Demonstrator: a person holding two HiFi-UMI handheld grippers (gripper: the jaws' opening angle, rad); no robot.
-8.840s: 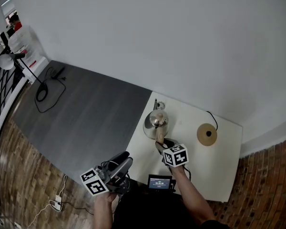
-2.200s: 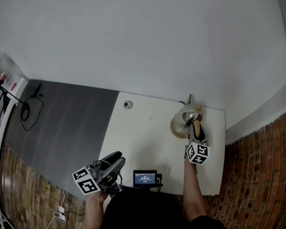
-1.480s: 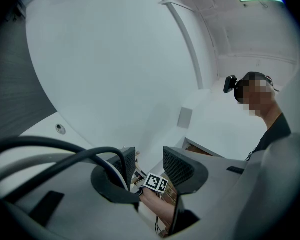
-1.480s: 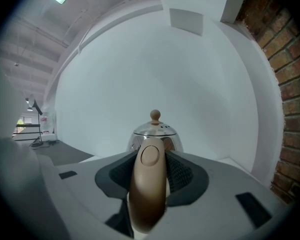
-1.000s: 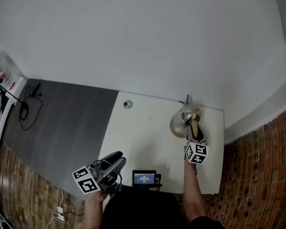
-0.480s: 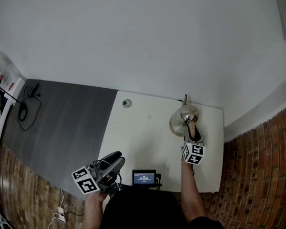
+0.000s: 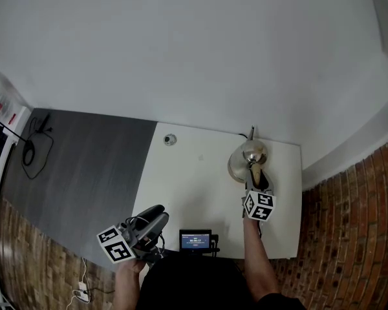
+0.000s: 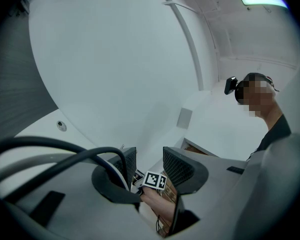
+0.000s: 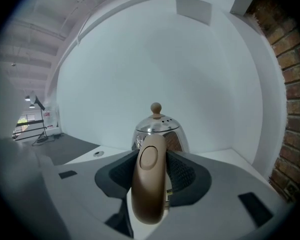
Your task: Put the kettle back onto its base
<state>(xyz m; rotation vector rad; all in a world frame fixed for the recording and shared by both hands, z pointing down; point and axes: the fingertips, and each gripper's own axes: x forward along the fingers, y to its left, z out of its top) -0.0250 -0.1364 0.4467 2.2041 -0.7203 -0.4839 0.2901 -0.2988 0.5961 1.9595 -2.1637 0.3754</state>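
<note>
Under the kettle [image 7: 243, 163] spreads a white tabletop [image 7: 200, 186], and the kettle sits toward its far right corner. It has a rounded, shiny metal body, a lid with small holes and a pale wooden knob, a thin spout on the side pointing away from the person, and a tan handle [image 9: 149, 184] with an oval button. What lies beneath the kettle cannot be made out.

The right gripper [image 7: 255, 179] reaches the kettle from its near side, and its jaws are closed on the handle, one pad against each flank. The left gripper [image 7: 158, 214] hangs well apart from the kettle, to its near left past the tabletop edge. Its jaws stand apart with nothing between them.

A small screen [image 7: 196, 240] stands to the kettle's near left. A little round fitting [image 7: 170, 139] lies farther to the kettle's left.
</note>
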